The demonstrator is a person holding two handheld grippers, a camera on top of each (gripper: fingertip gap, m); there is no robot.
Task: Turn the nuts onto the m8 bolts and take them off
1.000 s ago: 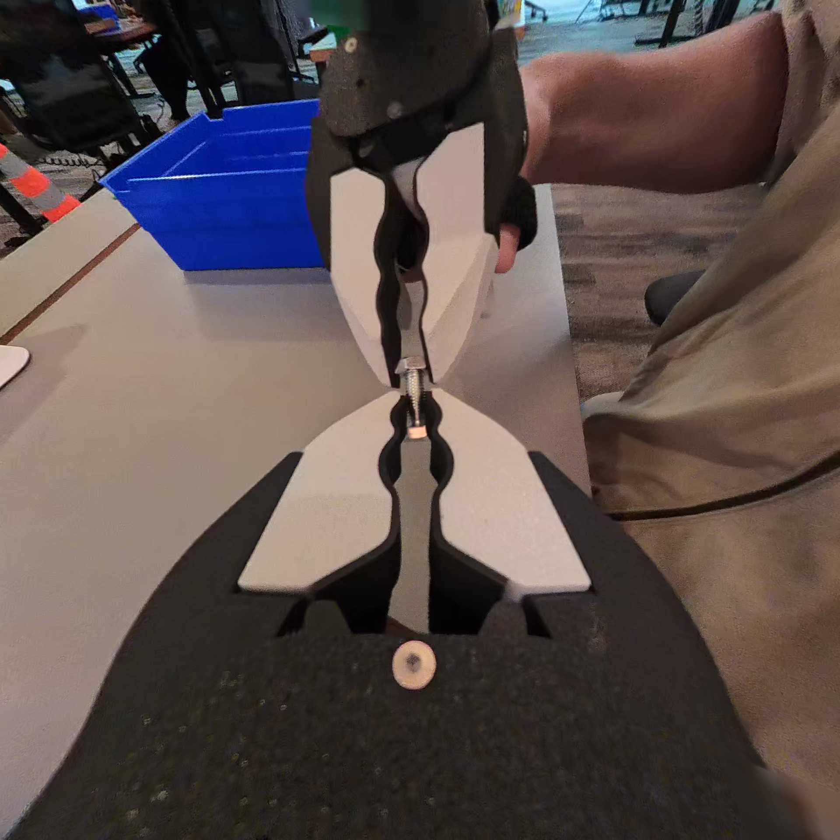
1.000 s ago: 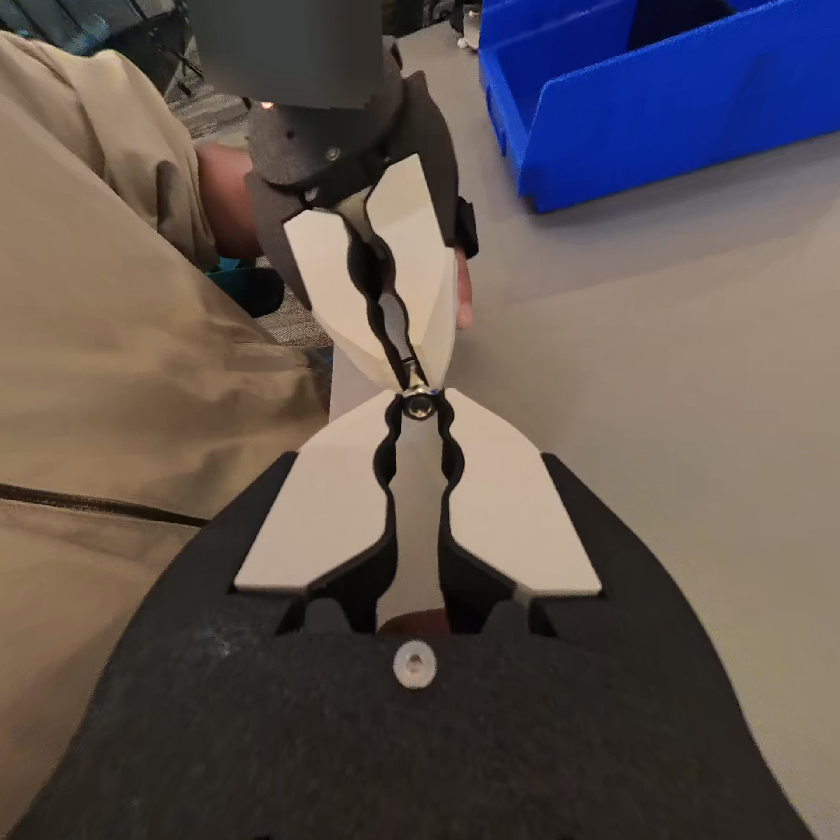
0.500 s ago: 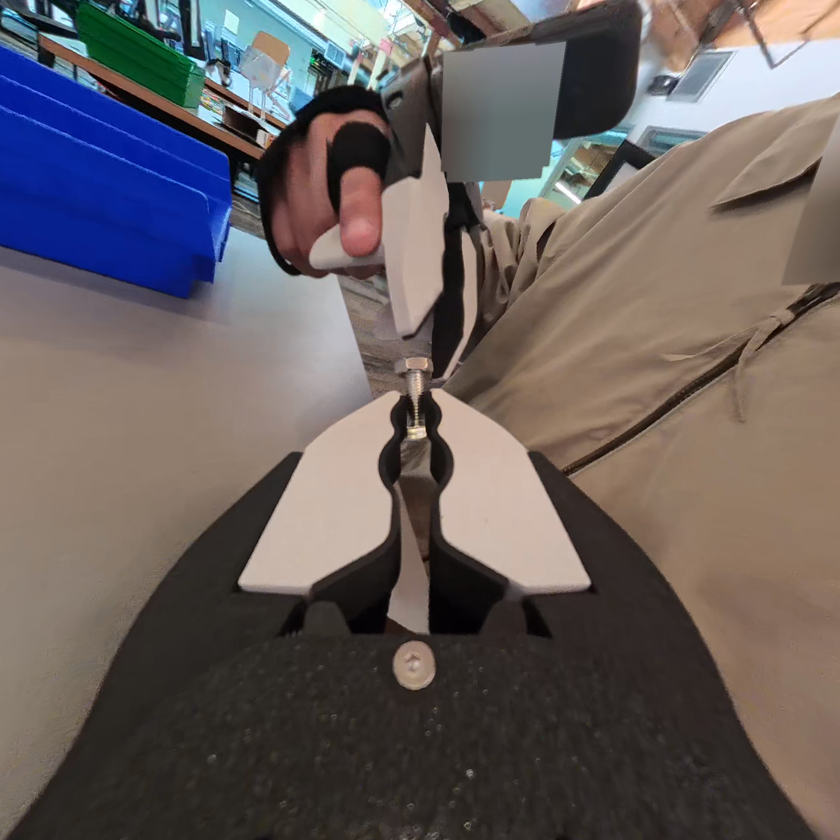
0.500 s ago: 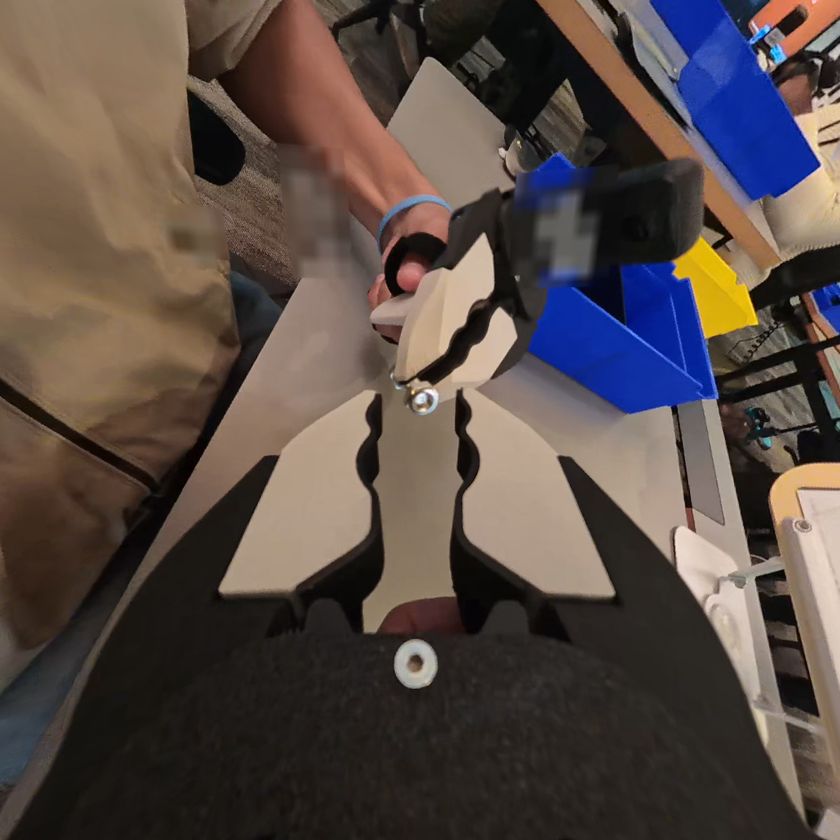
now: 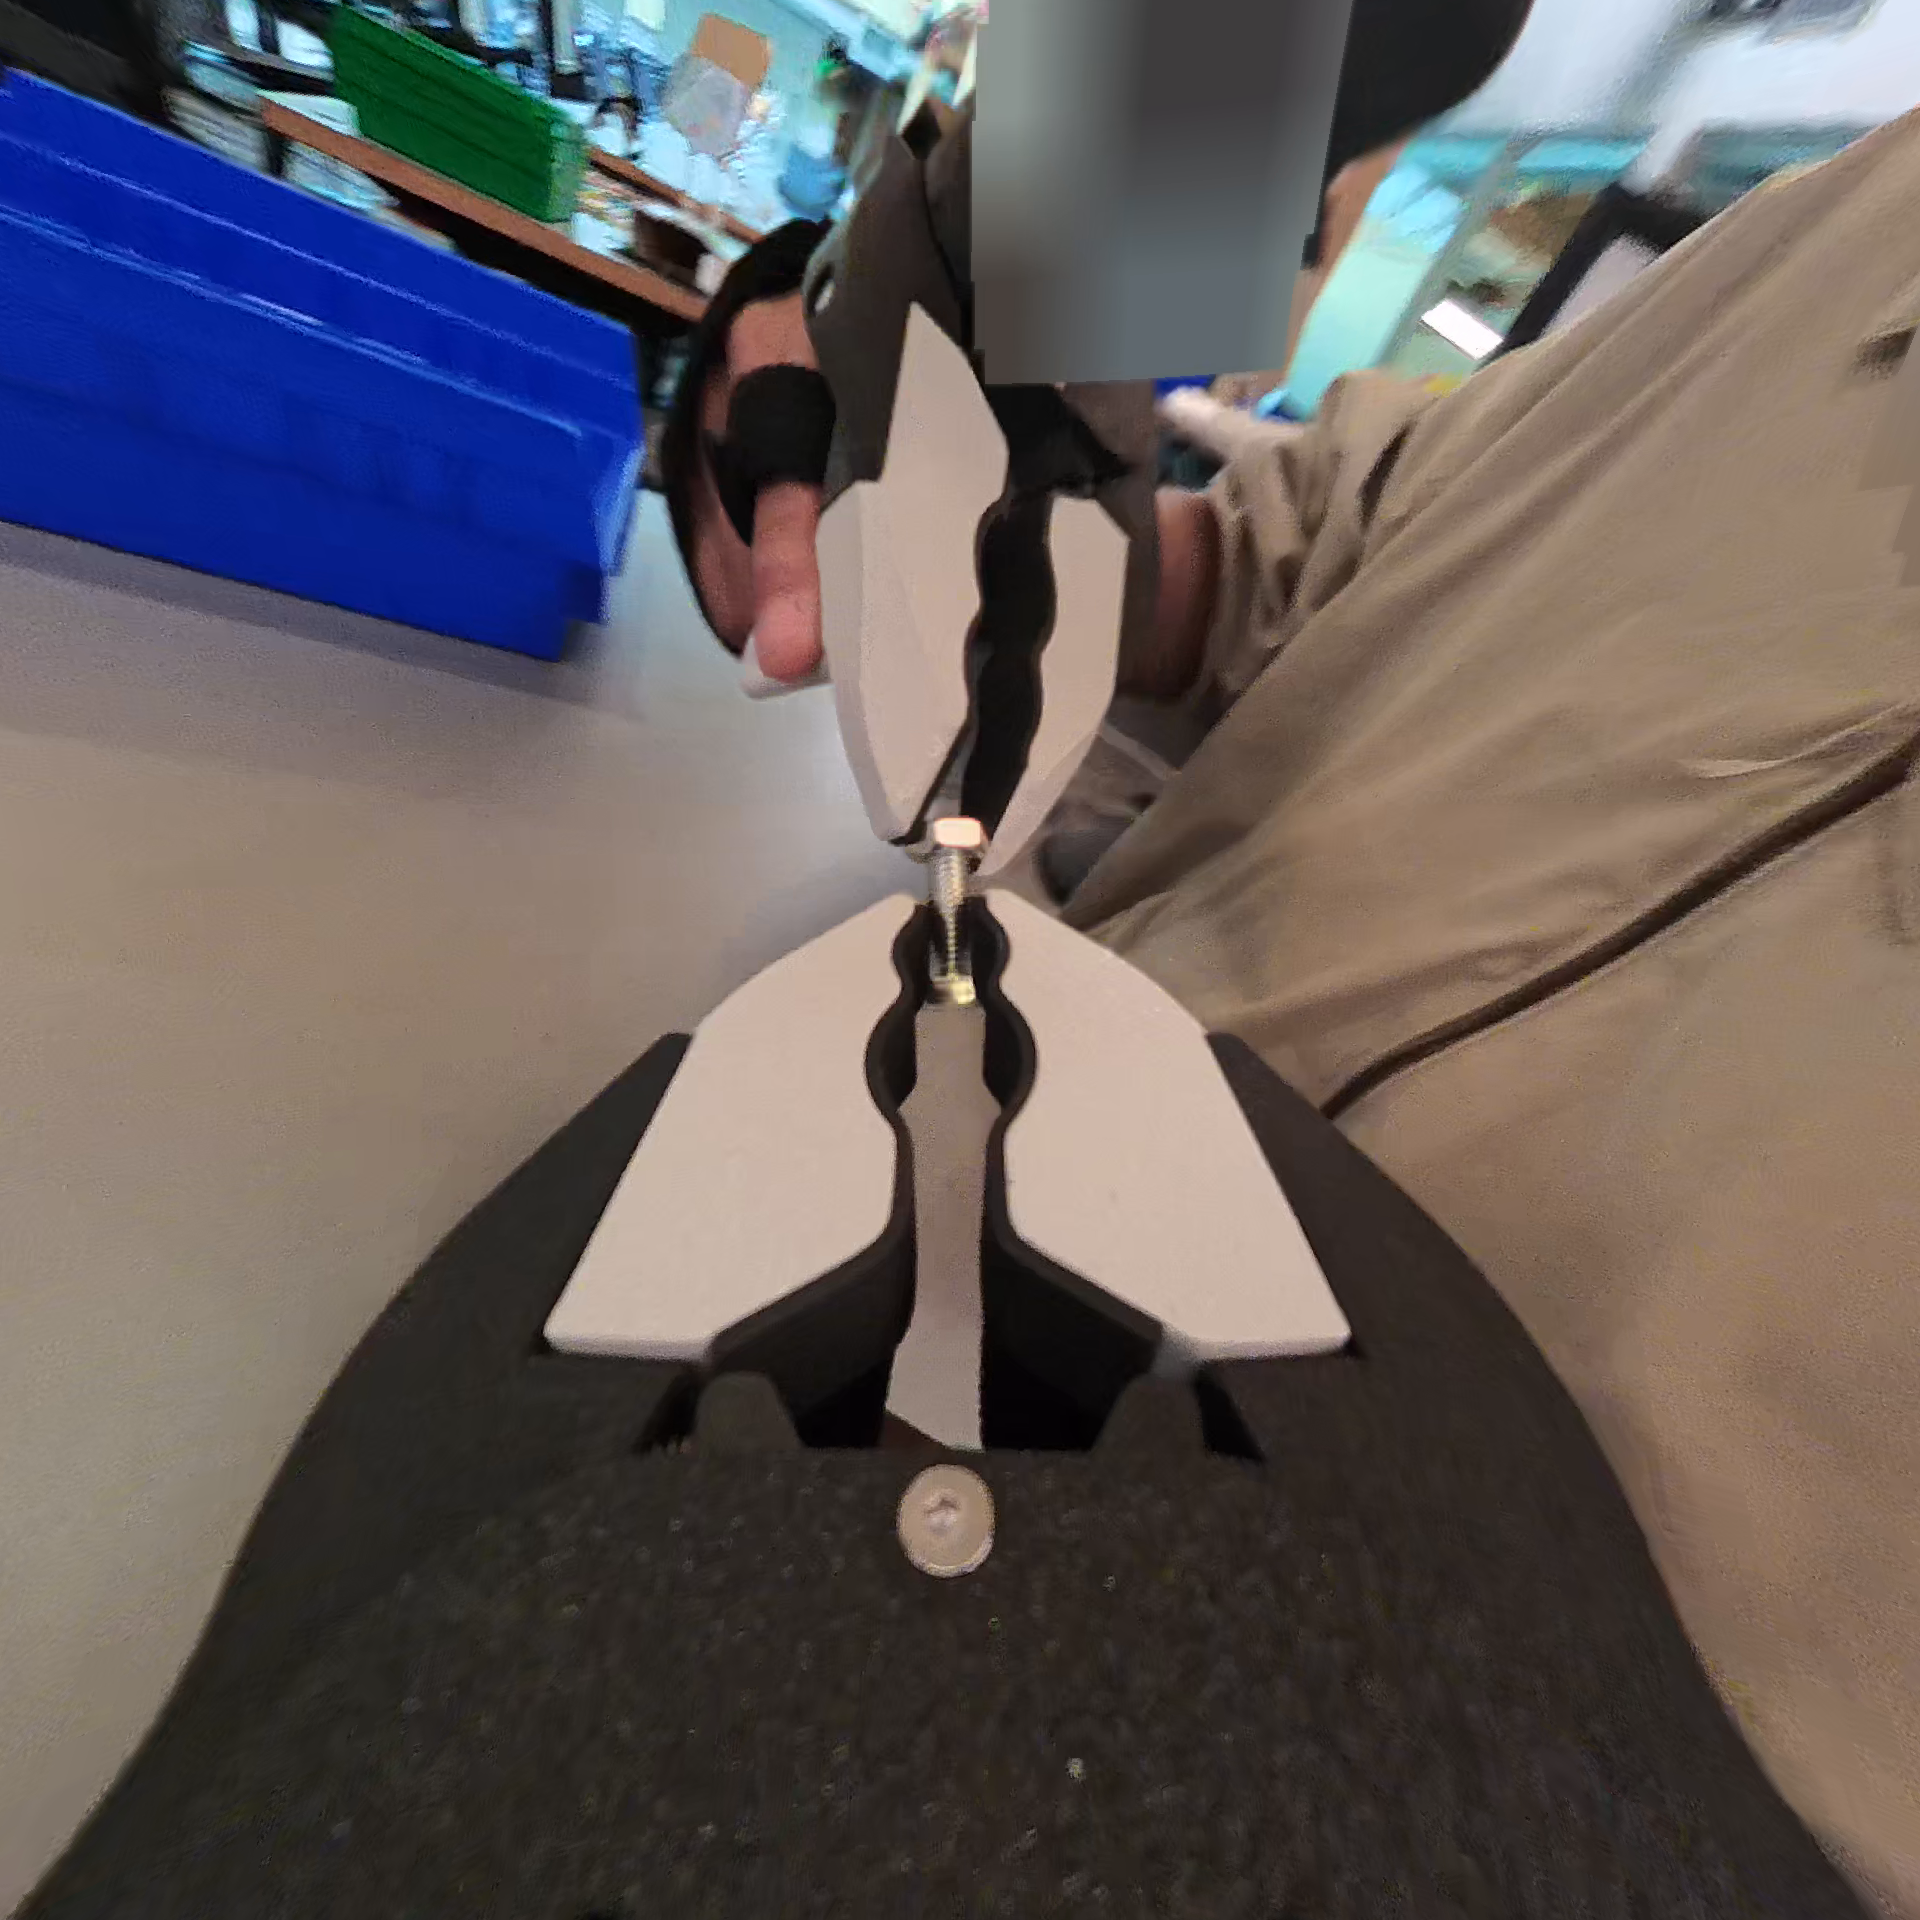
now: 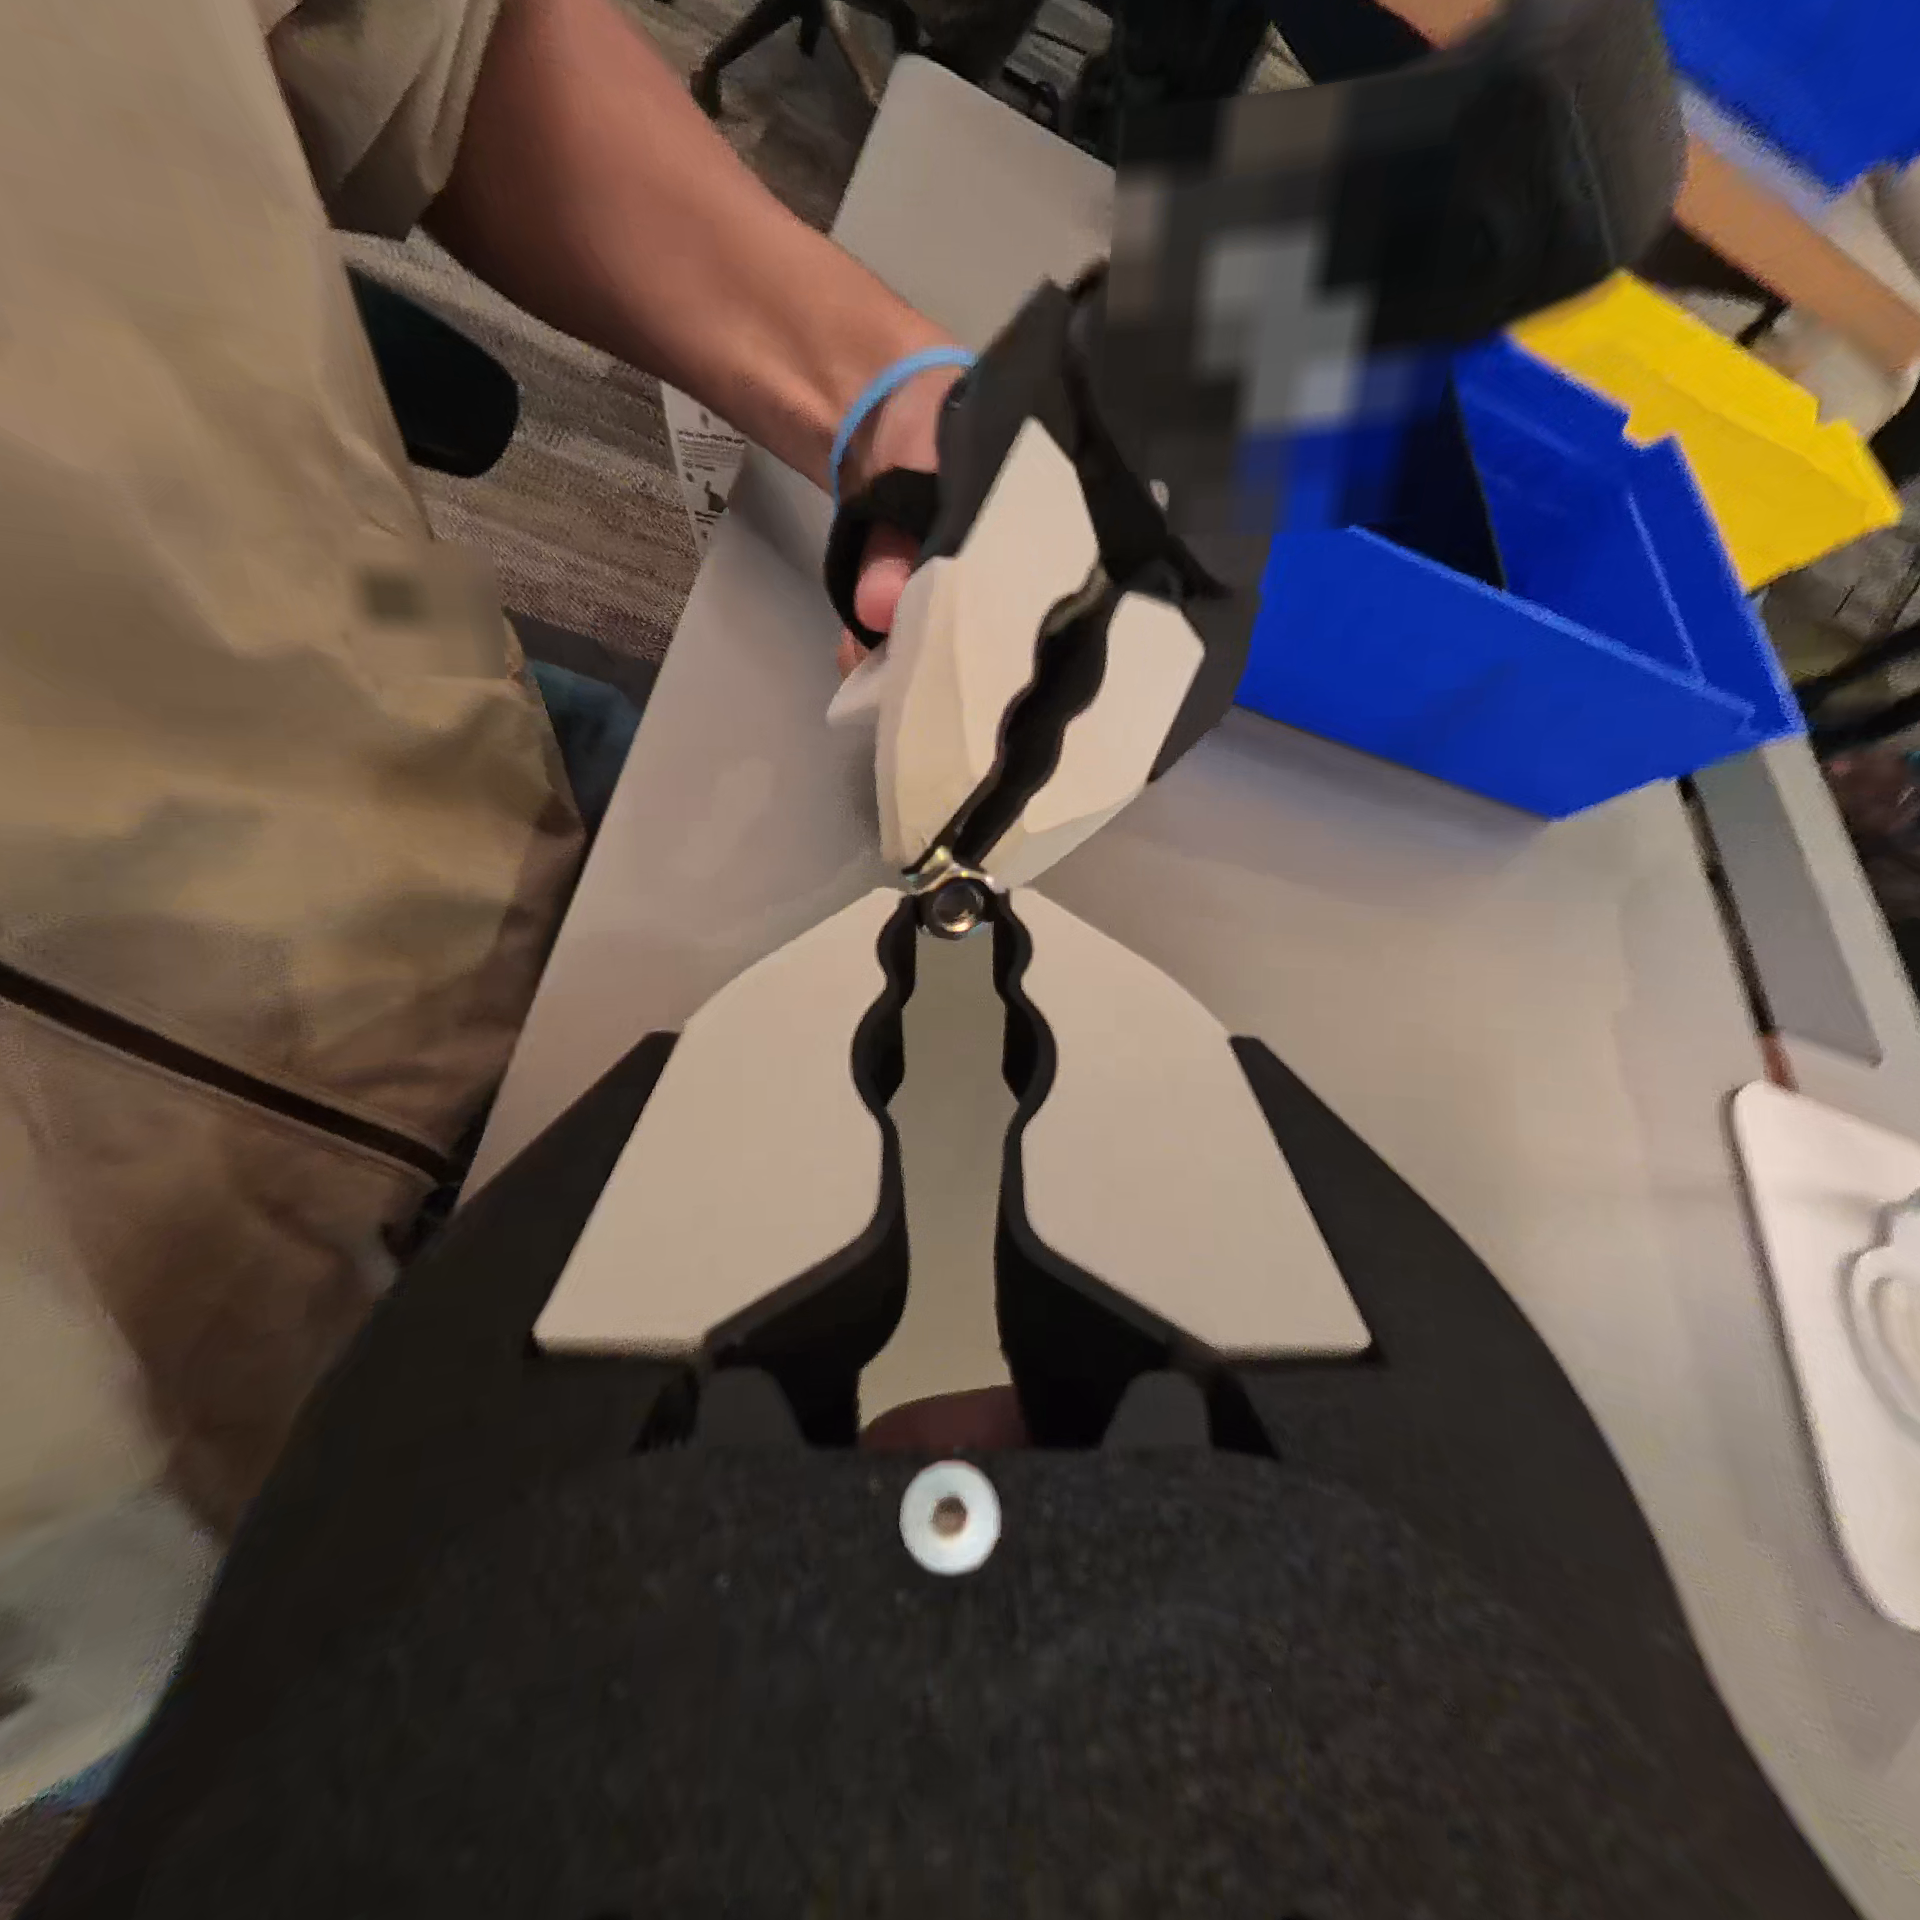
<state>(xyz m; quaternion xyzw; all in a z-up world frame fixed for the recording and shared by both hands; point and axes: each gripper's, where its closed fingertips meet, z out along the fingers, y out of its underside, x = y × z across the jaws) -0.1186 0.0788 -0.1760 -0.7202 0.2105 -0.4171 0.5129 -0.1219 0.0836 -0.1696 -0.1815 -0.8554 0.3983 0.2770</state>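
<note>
Right tongs [image 6: 954, 906] reclosed on nut [image 6: 954, 910]; left tongs [image 5: 951, 961] grip bolt [image 5: 950, 914]; no writing legible.

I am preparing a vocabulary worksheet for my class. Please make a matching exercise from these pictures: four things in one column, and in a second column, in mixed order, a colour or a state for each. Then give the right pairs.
Things
1. nut
2. bolt
3. wristband
4. rear bin

Colour or state
A. yellow
B. light blue
C. gripped at the tips of the right tool
D. threaded shank clamped in the left tool

Right pairs: 1-C, 2-D, 3-B, 4-A
</note>
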